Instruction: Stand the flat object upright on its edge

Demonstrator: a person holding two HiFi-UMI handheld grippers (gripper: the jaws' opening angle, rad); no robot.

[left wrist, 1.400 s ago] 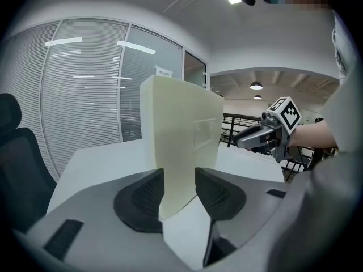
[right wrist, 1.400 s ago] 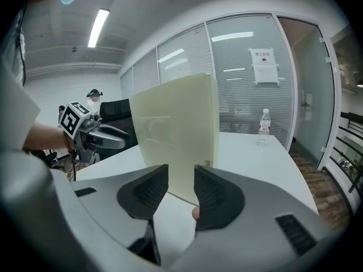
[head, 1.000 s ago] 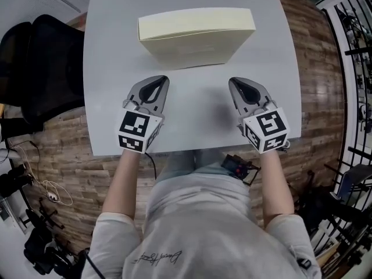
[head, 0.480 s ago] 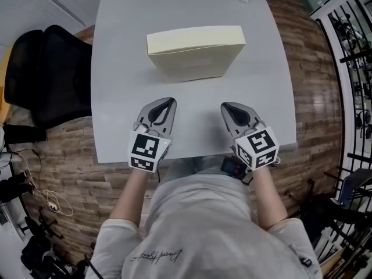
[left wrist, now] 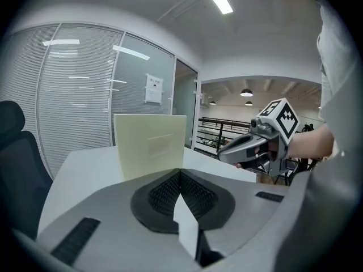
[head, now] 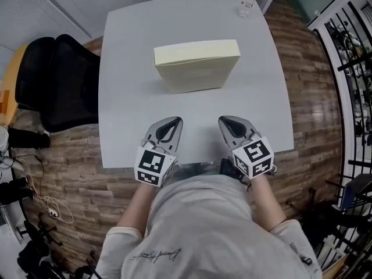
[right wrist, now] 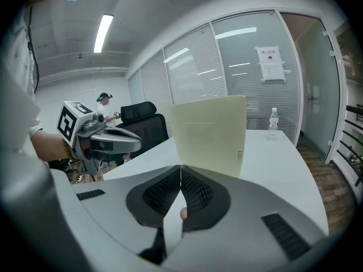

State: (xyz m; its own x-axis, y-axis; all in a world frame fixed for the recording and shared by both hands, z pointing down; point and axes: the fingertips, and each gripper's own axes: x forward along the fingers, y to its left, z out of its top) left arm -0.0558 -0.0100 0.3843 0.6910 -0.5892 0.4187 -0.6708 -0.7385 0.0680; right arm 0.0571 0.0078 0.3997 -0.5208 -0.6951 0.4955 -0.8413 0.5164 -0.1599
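Observation:
A flat cream box (head: 196, 64) stands upright on its long edge at the middle of the grey table (head: 128, 103); it also shows as a tall cream panel in the left gripper view (left wrist: 150, 142) and the right gripper view (right wrist: 210, 134). My left gripper (head: 174, 122) rests at the table's near edge, shut and empty, well short of the box. My right gripper (head: 224, 121) sits beside it, also shut with nothing between its jaws. Each gripper appears in the other's view: the right gripper (left wrist: 249, 146) and the left gripper (right wrist: 108, 140).
A small clear bottle (head: 246, 4) stands at the table's far right corner. A black office chair (head: 55, 80) is at the table's left side. Metal racks (head: 349, 51) line the right. Glass partition walls lie beyond the table.
Both grippers have drawn back toward the table's near edge, away from the box. The head view has pulled back, showing more of the table and the bottle.

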